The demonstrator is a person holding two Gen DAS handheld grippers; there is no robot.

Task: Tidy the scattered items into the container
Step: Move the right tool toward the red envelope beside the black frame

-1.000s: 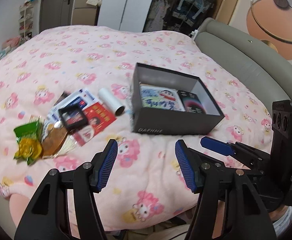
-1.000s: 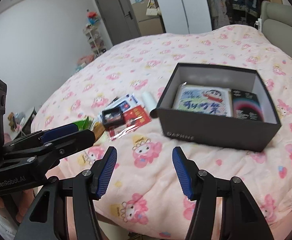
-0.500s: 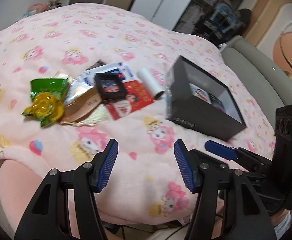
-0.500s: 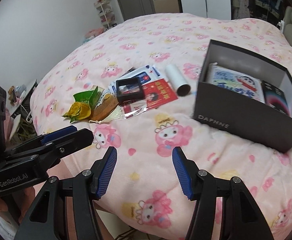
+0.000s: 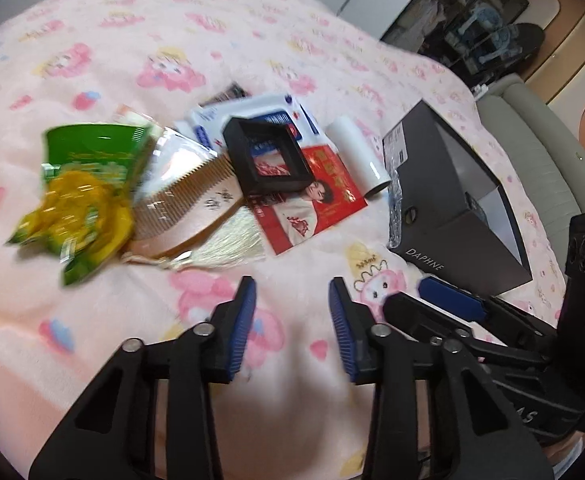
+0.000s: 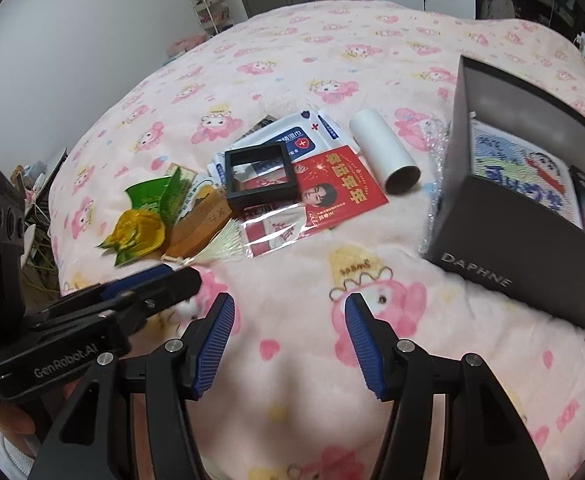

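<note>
Scattered items lie on the pink blanket: a green and yellow snack packet (image 5: 84, 192) (image 6: 144, 220), a wooden comb with a tassel (image 5: 196, 216) (image 6: 200, 220), a black square frame (image 5: 270, 156) (image 6: 258, 174), a red card (image 5: 324, 196) (image 6: 340, 196), a white roll (image 5: 358, 158) (image 6: 384, 156) and a blue-white wipes pack (image 6: 300, 136). To their right stands the dark grey box (image 5: 452, 208) (image 6: 524, 248), with a cartoon-printed item inside. My left gripper (image 5: 291, 284) hovers just short of the comb's tassel, its jaws closing on nothing. My right gripper (image 6: 289, 300) hangs over bare blanket, jaws also closing, nothing between them.
The pink cartoon blanket (image 6: 332, 60) covers the whole bed. A grey padded headboard (image 5: 532, 152) runs behind the box. Shelves and wardrobes stand at the far wall. The bed's near edge drops away just below both grippers.
Both grippers have dropped and swung left, from facing the box to facing the pile of items. The left jaws have narrowed clearly, the right ones a little.
</note>
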